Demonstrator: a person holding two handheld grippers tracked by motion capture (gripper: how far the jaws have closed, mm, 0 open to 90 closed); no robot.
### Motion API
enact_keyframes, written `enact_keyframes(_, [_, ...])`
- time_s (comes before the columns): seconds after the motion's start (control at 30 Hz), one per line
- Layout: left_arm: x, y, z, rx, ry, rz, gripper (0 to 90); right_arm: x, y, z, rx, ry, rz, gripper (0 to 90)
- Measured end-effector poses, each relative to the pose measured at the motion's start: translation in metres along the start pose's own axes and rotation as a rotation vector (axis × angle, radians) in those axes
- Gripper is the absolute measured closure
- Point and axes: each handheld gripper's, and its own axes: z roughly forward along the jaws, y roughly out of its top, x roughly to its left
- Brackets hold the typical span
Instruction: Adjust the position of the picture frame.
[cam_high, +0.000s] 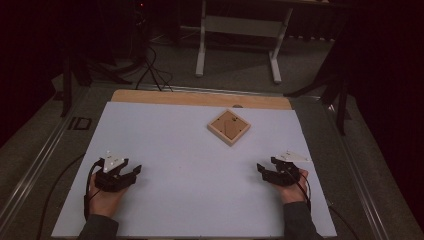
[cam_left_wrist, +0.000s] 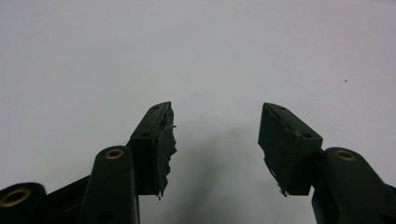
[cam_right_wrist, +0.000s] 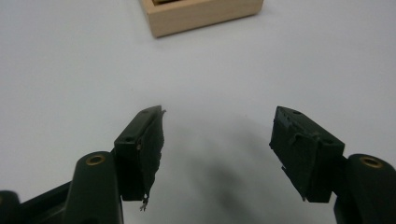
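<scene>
Both claws rest low on the tabletop, one in each hand. On the left side, the left claw (cam_high: 134, 173) has its jaws spread wide with nothing between them. Over on the right side, the right claw (cam_high: 261, 170) is spread wide too, and it holds nothing.

Up ahead and between the two claws lies a small wooden box (cam_high: 229, 126). It is well apart from both claws, a bit closer to the right one. In the right gripper view the box (cam_right_wrist: 201, 14) sits past the jaw tips, near the top edge, with bare sheet between.

A big pale sheet (cam_high: 190, 190) covers the tabletop. A strip of brown wood (cam_high: 200, 98) shows at its far edge. Beyond that is a grey floor (cam_high: 235, 75) with black cables (cam_high: 150, 70) and the white legs of a stand (cam_high: 201, 55). The room around is dark.

The box is square and flat, made of light wood. It has a raised rim and a darker brown inside. It sits turned, with one corner toward the person.
</scene>
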Motion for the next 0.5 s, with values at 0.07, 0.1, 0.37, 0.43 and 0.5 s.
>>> enact_keyframes(0.07, [0.0002,0.0002,-0.0007,-0.003,-0.002,-0.002,45.1,0.0005,0.0003,-0.0005,-0.003,-0.001,-0.002,33.9])
enact_keyframes(0.1, [0.0003,0.0003,-0.0013,-0.010,-0.003,-0.001,45.1,0.0011,0.0009,-0.0012,-0.008,-0.001,-0.006,34.0])
enact_keyframes(0.37, [0.0013,0.0004,-0.0038,-0.026,-0.006,-0.013,45.1,0.0032,0.0031,-0.0040,-0.032,-0.012,-0.030,34.4])
enact_keyframes(0.43, [0.0021,0.0004,-0.0051,-0.033,-0.003,-0.022,45.1,0.0042,0.0033,-0.0042,-0.035,-0.011,-0.039,34.5])
enact_keyframes(0.5, [0.0030,0.0002,-0.0061,-0.040,-0.002,-0.026,45.1,0.0055,0.0037,-0.0046,-0.040,-0.012,-0.047,34.6])
